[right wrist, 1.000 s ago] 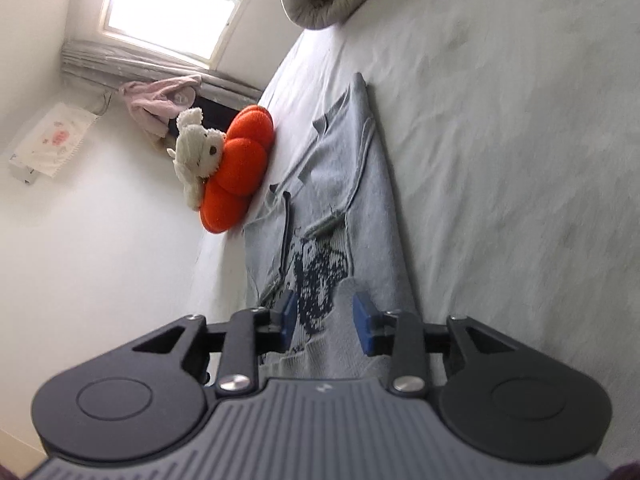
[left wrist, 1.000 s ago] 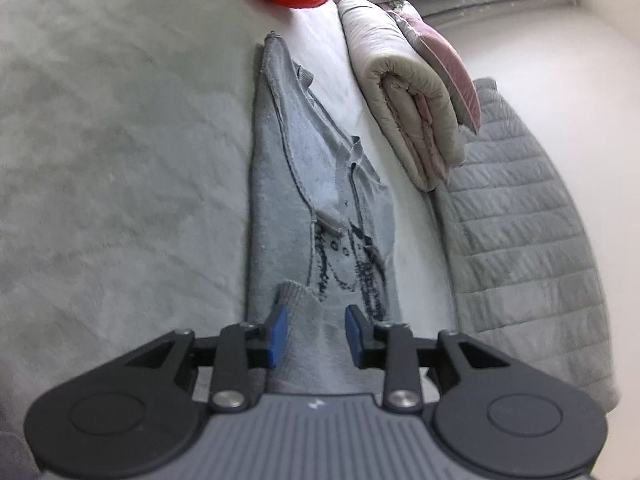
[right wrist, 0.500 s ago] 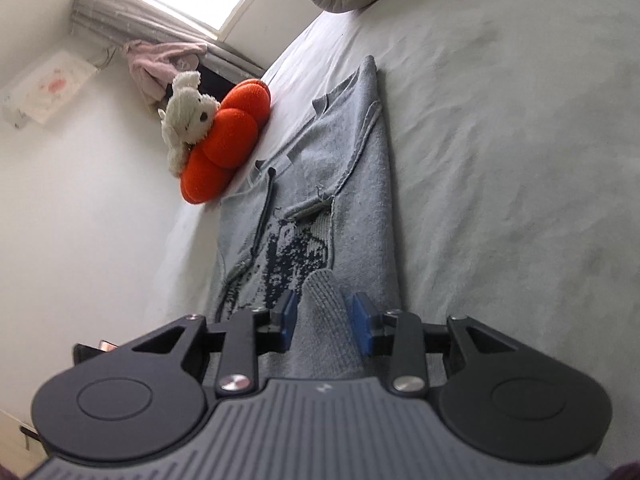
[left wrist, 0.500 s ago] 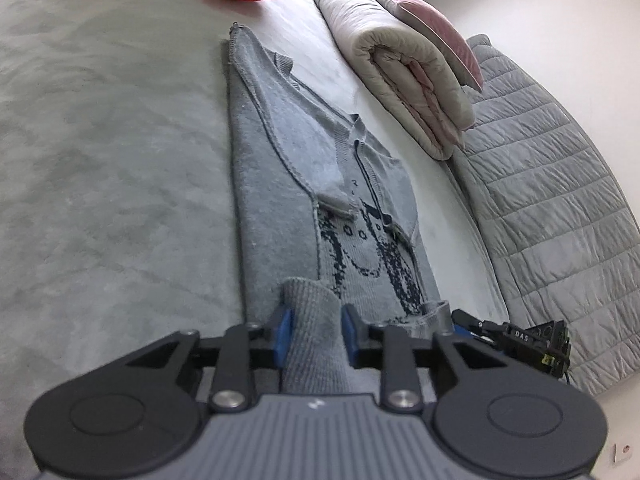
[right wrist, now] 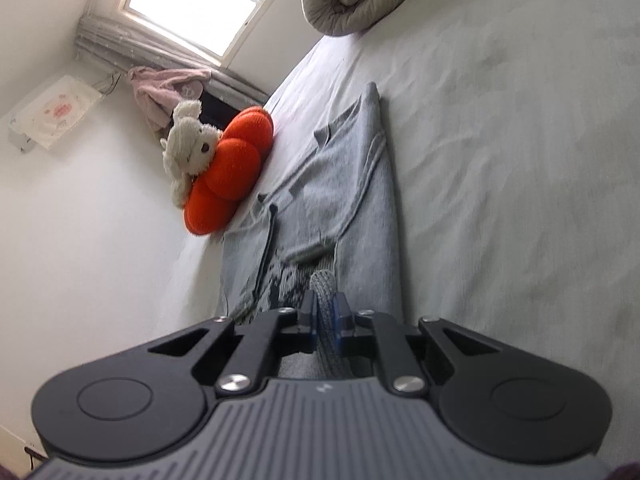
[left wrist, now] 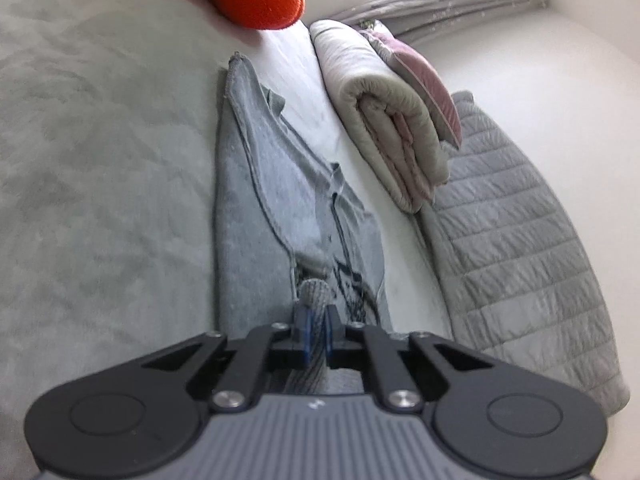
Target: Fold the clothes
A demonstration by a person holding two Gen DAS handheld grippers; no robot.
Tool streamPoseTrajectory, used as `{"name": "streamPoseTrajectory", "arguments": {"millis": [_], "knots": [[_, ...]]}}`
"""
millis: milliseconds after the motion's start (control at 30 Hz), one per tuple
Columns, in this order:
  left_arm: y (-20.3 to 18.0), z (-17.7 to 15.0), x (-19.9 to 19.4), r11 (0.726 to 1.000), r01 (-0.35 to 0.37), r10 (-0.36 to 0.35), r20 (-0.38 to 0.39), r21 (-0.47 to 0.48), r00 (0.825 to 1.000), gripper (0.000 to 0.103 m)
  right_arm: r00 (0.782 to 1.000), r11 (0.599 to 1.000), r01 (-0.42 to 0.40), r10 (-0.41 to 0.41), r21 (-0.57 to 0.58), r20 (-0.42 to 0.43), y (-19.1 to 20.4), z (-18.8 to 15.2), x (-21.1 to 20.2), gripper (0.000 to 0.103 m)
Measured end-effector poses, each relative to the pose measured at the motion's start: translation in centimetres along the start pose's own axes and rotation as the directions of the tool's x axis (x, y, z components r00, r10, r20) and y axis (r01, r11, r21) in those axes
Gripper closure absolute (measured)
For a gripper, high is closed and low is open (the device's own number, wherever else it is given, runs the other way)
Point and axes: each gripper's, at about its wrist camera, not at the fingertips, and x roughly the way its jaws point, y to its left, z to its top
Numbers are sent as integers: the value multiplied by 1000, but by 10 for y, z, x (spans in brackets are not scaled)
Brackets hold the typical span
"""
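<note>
Pinching grey sweater (left wrist: 256,216) hem, left claw (left wrist: 316,322) and closing right claw (right wrist: 325,312)

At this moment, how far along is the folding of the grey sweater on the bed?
Done: the grey sweater lies lengthwise on the bed, its sleeves already folded in over the body. In hand: the left gripper is shut on the near hem; the right gripper is closing on its own bunch of hem. Left: carrying the hem toward the collar; no crosswise fold shows yet.
</note>
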Motion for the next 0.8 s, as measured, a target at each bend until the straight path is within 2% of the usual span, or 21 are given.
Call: {"name": "streamPoseTrajectory", "arguments": {"millis": [267,467,600,700,800], "knots": [[10,16,13,1000,16,-14,67,-18,998,97,1000,1000,6,-6,8,25,-5,24,21,92],[20,18,26,998,-62,62,66,-7,996,97,999,999,30,-30,10,22,-13,33,38,92],[16,15,28,994,-105,102,69,43,992,96,999,999,54,-54,9,7,-20,32,48,92],[-2,14,26,975,-176,168,66,138,984,91,998,999,54,-54,-2,13,-19,30,48,90],[-25,13,20,941,-234,220,82,244,972,77,997,997,75,-75,-24,26,-10,29,41,86]]}}
